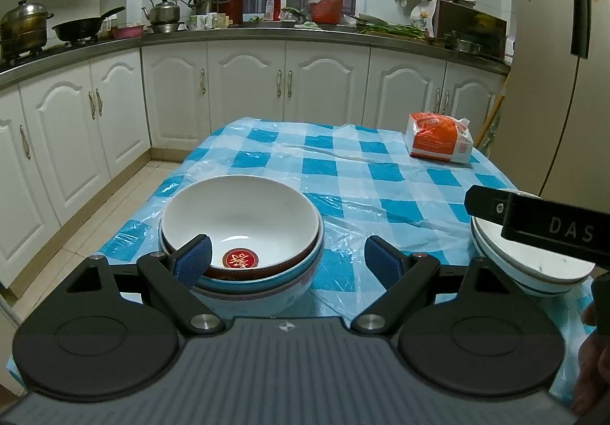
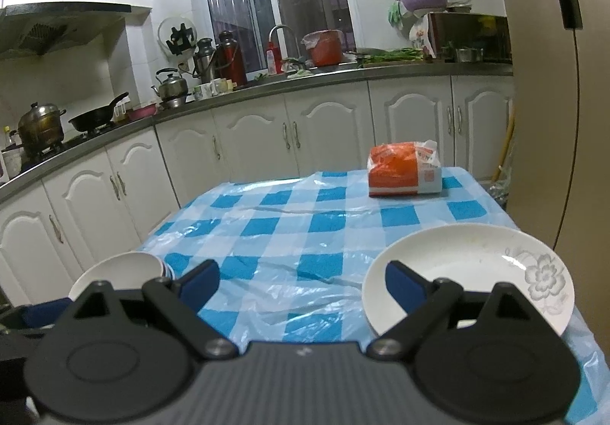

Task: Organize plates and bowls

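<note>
On a blue-checked table (image 1: 343, 173), stacked bowls (image 1: 244, 234) sit left of a white plate (image 2: 469, 272). The left gripper (image 1: 288, 259) and right gripper (image 2: 301, 282) gape wide, grasping nothing. An orange packet (image 2: 400, 169) lies beyond the plate.

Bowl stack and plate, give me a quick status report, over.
Left gripper open at the bowl stack, nothing held. Right gripper open, beside the flower-print plate. Orange bag at far edge, clear of both.
</note>
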`<move>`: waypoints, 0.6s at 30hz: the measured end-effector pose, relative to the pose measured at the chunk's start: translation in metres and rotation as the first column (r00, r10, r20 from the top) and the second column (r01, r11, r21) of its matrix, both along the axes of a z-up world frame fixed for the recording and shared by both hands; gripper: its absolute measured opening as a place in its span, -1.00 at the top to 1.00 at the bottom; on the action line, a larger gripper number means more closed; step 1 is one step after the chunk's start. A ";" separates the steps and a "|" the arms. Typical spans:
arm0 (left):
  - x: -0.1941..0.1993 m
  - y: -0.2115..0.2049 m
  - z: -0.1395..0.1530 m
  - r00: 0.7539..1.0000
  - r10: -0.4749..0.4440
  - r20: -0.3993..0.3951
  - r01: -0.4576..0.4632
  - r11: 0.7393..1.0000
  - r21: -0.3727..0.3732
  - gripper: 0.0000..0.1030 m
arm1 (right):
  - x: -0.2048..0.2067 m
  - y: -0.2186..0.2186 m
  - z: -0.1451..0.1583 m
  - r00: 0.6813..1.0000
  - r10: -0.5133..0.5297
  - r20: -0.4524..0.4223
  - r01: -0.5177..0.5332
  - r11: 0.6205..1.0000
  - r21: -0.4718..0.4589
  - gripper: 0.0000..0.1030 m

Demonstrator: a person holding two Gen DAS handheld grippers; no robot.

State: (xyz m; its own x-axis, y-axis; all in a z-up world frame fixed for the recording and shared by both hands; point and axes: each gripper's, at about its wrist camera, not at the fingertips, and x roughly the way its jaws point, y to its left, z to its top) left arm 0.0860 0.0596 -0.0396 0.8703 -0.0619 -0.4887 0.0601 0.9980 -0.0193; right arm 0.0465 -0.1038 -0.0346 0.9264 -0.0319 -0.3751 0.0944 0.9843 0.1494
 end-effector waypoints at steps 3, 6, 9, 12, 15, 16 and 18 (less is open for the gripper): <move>-0.001 -0.001 0.001 1.000 0.001 0.002 -0.001 1.000 0.004 -1.00 | 0.000 0.000 0.000 1.000 0.000 0.003 0.000 1.000 -0.003 -0.82; -0.001 -0.002 0.002 1.000 0.004 0.007 -0.004 1.000 0.010 -1.00 | 0.000 0.001 0.000 1.000 0.001 0.008 -0.001 1.000 -0.015 -0.82; -0.002 -0.002 0.004 1.000 0.007 0.014 -0.007 1.000 0.014 -1.00 | -0.001 0.001 0.001 1.000 0.004 0.011 -0.003 1.000 -0.015 -0.82; -0.005 -0.004 0.007 1.000 0.011 0.027 -0.011 1.000 0.020 -1.00 | -0.003 0.000 0.002 1.000 0.004 0.018 -0.003 1.000 -0.022 -0.82; -0.007 -0.005 0.011 0.999 0.014 0.038 -0.015 1.000 0.023 -1.00 | -0.004 0.000 0.002 1.000 0.008 0.023 -0.008 1.000 -0.020 -0.82; -0.007 -0.006 0.012 0.999 0.015 0.043 -0.016 0.999 0.028 -1.00 | -0.004 0.000 0.003 1.000 0.008 0.026 -0.007 1.000 -0.018 -0.82; -0.007 -0.006 0.013 0.999 0.014 0.050 -0.015 0.999 0.029 -1.00 | -0.005 -0.001 0.005 0.999 0.009 0.032 -0.008 1.000 -0.017 -0.82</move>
